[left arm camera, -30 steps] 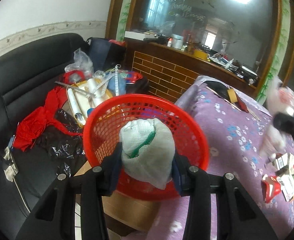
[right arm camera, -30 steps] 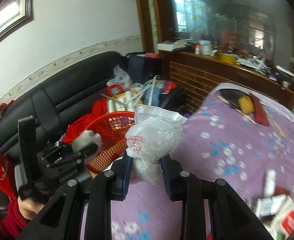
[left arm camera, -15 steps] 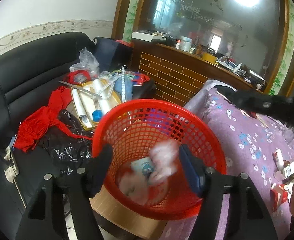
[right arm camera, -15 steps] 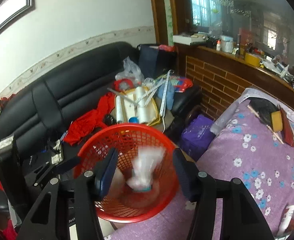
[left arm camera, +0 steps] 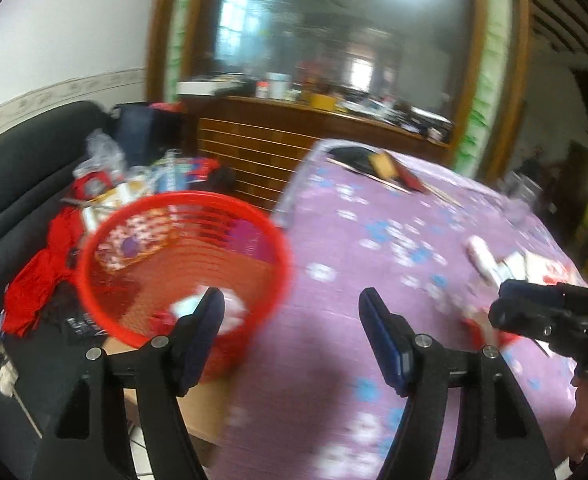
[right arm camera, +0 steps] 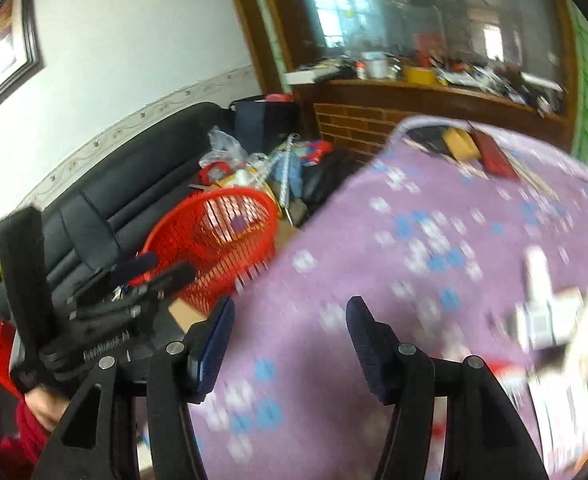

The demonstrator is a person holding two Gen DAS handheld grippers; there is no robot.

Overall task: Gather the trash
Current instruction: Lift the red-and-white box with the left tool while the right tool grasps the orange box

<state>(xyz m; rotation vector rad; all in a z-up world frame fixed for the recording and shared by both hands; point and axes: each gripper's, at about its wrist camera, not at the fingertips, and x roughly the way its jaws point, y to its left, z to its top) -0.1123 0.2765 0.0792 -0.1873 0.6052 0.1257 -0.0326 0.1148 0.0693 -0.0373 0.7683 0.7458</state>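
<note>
Red mesh basket (left arm camera: 182, 264) beside the tabletop, holding whitish trash (left arm camera: 198, 304); blurred, seemingly paper, litter (right arm camera: 550, 320) lies scattered on the tabletop.

Trash in red basket (left arm camera: 182, 256) blurred; packets (right arm camera: 550, 320) on table smeared, unreadable.

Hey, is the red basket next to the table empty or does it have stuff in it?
Not empty. The red basket holds a few blurred white and red pieces of trash at its bottom, seen in the left wrist view. Most of it is unfilled.
</note>
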